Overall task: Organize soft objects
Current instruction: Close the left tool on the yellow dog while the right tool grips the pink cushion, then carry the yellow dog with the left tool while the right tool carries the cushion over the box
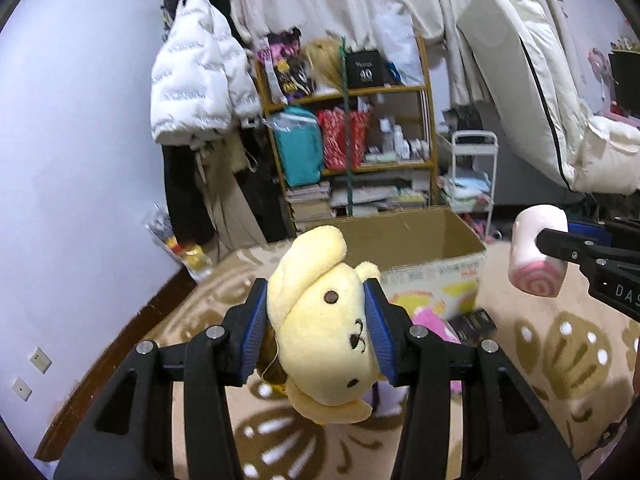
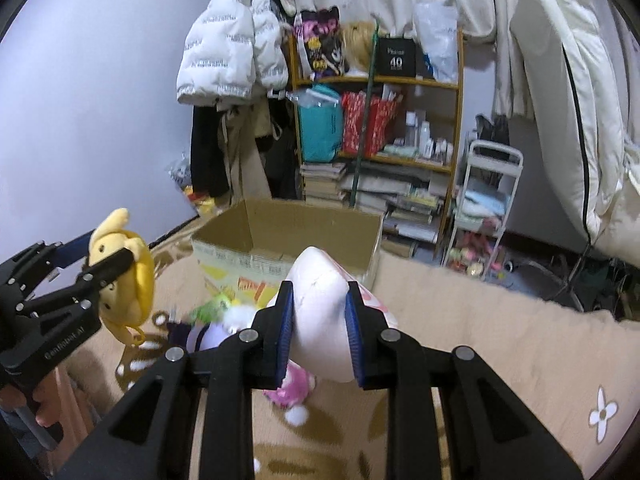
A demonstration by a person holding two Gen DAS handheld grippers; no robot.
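- Cluttered bedroom floor, patterned rug point(image 1: 560, 360) below both grippers.
- Left gripper point(image 1: 320, 332) fingers pinch a yellow dog plush point(image 1: 324, 340), lifted clear.
- Right gripper point(image 2: 320, 320) fingers squeeze a pink swirl-roll plush point(image 2: 320, 312).
- Open cardboard box point(image 2: 288, 232) ahead, likely their destination.

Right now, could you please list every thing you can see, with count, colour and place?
dog plush: one, yellow, in left jaws
roll plush: one, pink-white, in right jaws
cardboard box: one, brown, open, on rug ahead
floor toys: several, pink, purple, green, before the box
rug: one, beige-brown
shelf: one, wooden, cluttered, at far wall
puffer jacket: one, white, hanging left of shelf
cart: one, white, right of shelf
left gripper: black, blue pads
right gripper: black, blue pads
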